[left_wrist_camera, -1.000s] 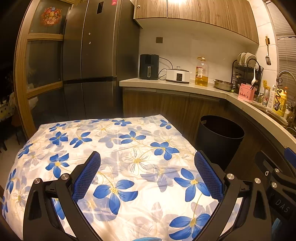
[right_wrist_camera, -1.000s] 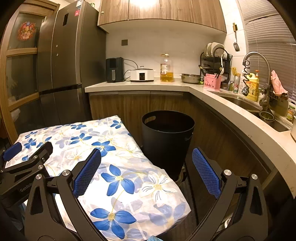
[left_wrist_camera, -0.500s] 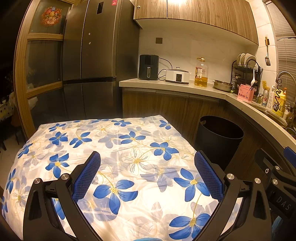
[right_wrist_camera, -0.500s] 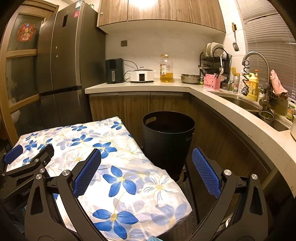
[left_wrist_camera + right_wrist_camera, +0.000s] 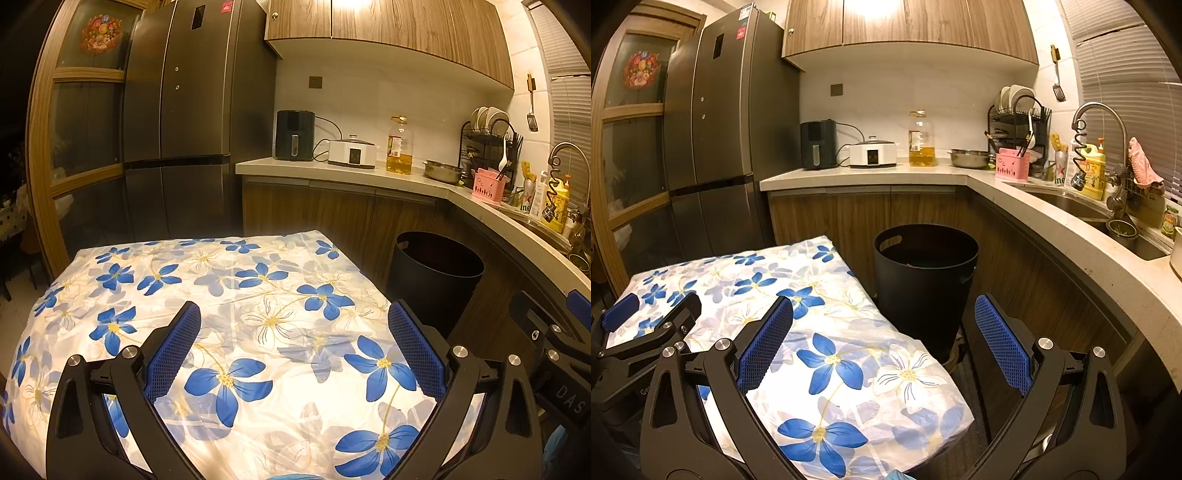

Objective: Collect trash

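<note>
A black round trash bin [image 5: 925,280] stands on the floor between the table and the curved counter; something pale lies at its bottom. It also shows at the right of the left wrist view as the bin [image 5: 434,273]. My left gripper [image 5: 293,325] hovers open over the table with the blue-flowered cloth [image 5: 207,291], nothing between its blue pads. My right gripper [image 5: 882,317] is open too, held over the table's right corner [image 5: 923,376] and short of the bin. No loose trash shows on the cloth. The left gripper's side [image 5: 646,332] appears at the left of the right wrist view.
A dark fridge [image 5: 184,129] stands behind the table. The counter [image 5: 1071,236] curves round the right side with an air fryer [image 5: 818,144], cooker, oil bottle [image 5: 921,140], dish rack, pink holder and sink [image 5: 1075,203]. Wooden cabinets hang overhead. Narrow floor lies between bin and cabinets.
The right wrist view has shifted slightly, with the bin and table edge a little higher and further left. The left gripper is nearly still. Both stay open and empty.
</note>
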Available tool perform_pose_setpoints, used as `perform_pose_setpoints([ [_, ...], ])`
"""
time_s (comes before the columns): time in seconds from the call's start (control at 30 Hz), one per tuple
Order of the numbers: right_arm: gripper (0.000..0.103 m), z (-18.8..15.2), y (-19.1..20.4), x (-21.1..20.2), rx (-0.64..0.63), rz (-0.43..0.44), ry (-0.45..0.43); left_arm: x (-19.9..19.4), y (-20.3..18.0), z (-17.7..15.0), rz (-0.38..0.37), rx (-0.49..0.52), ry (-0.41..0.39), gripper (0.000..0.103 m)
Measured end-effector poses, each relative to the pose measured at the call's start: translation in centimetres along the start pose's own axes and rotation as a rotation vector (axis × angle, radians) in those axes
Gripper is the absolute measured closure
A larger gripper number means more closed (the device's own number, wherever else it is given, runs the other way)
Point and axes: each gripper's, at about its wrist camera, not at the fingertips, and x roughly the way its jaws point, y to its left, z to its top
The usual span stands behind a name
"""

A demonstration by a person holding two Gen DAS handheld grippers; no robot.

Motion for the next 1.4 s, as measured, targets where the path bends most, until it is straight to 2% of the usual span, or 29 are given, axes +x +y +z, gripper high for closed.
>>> perform_pose_setpoints([
  [0.57, 0.005, 0.39, 0.1, -0.13, 0.001, 0.002, -0.001, -0.03, -0.46, 0.16, -0.012, 0.014, -0.005, 0.006],
  [0.77, 0.005, 0.47, -0.02, -0.11, 0.003, 0.001, -0.003, 0.16, -0.56, 0.14, -0.011, 0.042, 0.002, 0.024],
  [0.97, 0.005, 0.59, -0.04, 0.08, 0.006, -0.003, 0.001, 0.17, -0.78, 0.2, -0.015, 0.046, 0.001, 0.027],
  [1.23, 0.005, 0.66, -0.14, 0.11, 0.011, -0.004, 0.002, 0.22, -0.79, 0.17, 0.007, 0.058, -0.002, 0.027],
  [1.4, 0.005, 0.68, -0.2, 0.2, 0.016, -0.004, 0.002, 0.24, -0.54, 0.09, 0.037, 0.057, -0.012, 0.008],
])
